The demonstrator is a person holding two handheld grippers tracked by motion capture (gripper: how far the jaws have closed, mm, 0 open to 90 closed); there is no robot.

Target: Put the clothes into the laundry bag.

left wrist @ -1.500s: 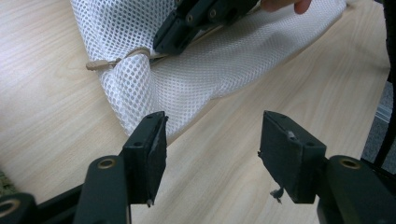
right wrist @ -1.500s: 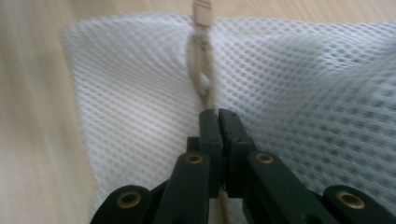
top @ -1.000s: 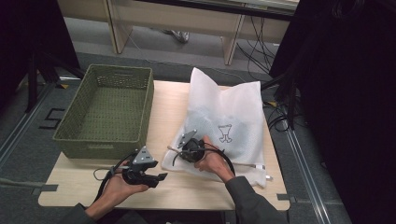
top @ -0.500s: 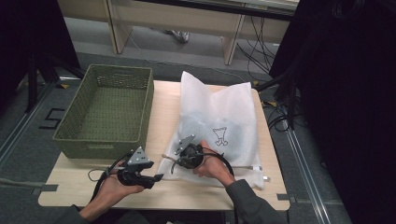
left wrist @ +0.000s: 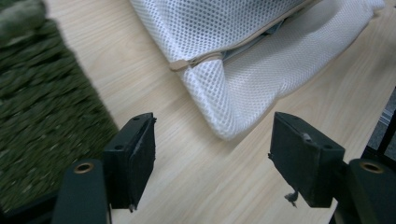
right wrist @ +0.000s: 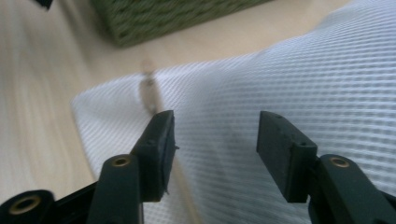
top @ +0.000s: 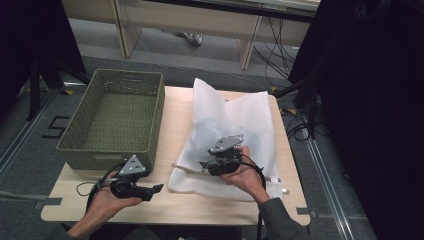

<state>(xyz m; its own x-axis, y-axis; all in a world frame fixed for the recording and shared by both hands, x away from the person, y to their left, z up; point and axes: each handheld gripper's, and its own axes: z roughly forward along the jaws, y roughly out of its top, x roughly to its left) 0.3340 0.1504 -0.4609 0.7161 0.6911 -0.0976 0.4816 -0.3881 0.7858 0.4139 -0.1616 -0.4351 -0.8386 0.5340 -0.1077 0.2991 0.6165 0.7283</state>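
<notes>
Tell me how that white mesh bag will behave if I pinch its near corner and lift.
The white mesh bag is probably floppy: it lies rumpled and sags at its rounded corner, so it should drape from one pinch. It looks light, thin open mesh, though dark contents behind the zipper could shift. On the smooth wooden table it may slide before the fingers close.

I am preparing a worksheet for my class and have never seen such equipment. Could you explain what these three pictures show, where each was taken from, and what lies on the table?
A person sits at a wooden table holding hand-held tongs in each hand. The high view looks down from above: left tongs, right tongs. The other two pictures come from cameras riding on each tool, looking along its black jaws. On the table lie a green woven basket and a white mesh bag with a zip. Both tongs are open and hold nothing; the right hovers over the bag, the left points at its corner.
</notes>
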